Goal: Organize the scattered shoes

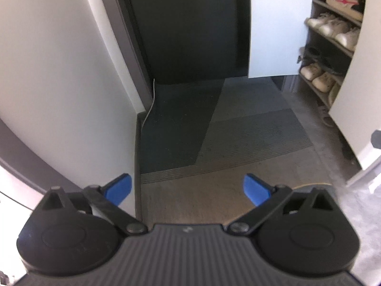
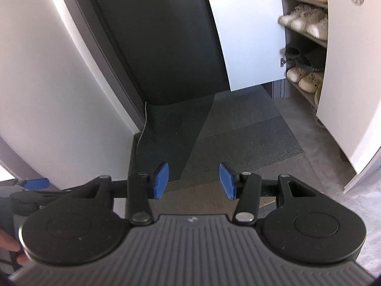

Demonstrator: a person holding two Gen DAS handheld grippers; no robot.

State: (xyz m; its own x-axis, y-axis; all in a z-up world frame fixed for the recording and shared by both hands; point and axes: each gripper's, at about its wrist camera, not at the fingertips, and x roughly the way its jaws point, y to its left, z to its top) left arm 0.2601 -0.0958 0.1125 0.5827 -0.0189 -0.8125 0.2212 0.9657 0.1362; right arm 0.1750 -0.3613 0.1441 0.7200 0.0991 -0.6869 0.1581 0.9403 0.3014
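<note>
Currently we hold both grippers over an entrance floor, each pointing down at a dark ribbed doormat [image 1: 252, 138] in mid frame. Our left gripper [image 1: 187, 189] shows its blue pads [image 1: 119, 188] spread wide at the lower part of the left wrist view, with nothing between them. Our right gripper [image 2: 193, 181] has its blue pads [image 2: 160, 180] standing partly apart, roughly half way, and the gap between them is empty too; only mat and floor show through it.

At the lower left edge of the right wrist view we see a blue pad of the left gripper and part of a hand [image 2: 10, 247].

Shoes sit in an open shoe cabinet [image 1: 333, 47] at the upper right of both views, between two white doors [image 2: 247, 31]. Top shelf: a pale shoe with red marking [image 1: 344, 2]. Next shelf: a row of white sneakers [image 2: 304, 21]. Below that: dark shoes [image 2: 300, 57], blurred. Lower still: a beige perforated clog pair [image 2: 304, 77].

A dark door [image 2: 162, 38] fills the upper centre. A thin white cable [image 1: 150, 102] runs down its left frame.
</note>
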